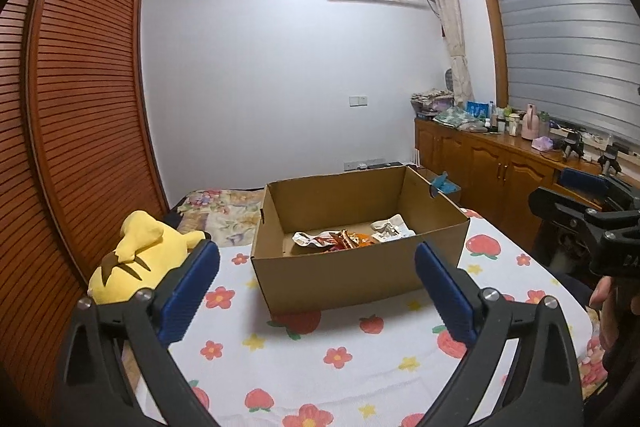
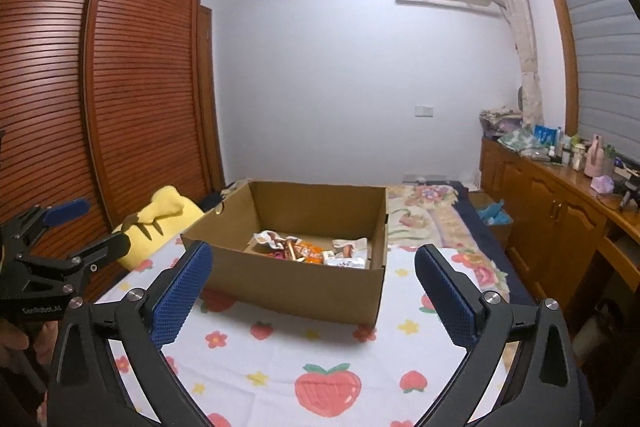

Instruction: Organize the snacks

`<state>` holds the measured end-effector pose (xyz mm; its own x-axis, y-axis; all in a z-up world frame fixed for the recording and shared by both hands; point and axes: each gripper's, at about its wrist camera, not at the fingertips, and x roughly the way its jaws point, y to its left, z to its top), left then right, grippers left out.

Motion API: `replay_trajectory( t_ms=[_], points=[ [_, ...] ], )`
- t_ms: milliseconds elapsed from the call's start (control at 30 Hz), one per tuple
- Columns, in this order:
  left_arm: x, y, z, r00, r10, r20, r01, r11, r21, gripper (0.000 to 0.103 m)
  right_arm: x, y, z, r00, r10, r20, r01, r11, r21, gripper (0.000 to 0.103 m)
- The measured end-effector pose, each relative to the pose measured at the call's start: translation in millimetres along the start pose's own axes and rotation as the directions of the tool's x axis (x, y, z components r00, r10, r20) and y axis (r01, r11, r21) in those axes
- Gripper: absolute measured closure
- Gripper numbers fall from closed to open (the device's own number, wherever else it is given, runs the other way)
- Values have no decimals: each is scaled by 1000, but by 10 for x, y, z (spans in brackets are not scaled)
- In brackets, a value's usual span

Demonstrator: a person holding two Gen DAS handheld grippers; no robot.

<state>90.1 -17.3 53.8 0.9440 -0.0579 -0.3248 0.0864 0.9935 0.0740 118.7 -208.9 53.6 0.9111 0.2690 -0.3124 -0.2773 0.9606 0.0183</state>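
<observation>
Inside the cardboard box [image 1: 344, 279], snacks [image 1: 352, 237]; rim uncovered.

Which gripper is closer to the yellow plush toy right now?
Left. The left gripper hangs open with one finger right beside the plush toy; the right gripper is open farther over, in front of the box.

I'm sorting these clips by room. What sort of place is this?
Most likely a bedroom in a home. The cardboard box of snacks sits on a bed with a fruit-and-flower sheet, beside a slatted wooden wardrobe. A yellow plush toy lies by the box.
</observation>
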Motion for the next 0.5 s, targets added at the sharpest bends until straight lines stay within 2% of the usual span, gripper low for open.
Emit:
replay_trajectory(
  t_ms=[500],
  points=[
    [-104,25,-287,999,8,-35,-10,999,-43,4,-163,109,-275,999,-49,-1,49,999,9,0]
  ],
)
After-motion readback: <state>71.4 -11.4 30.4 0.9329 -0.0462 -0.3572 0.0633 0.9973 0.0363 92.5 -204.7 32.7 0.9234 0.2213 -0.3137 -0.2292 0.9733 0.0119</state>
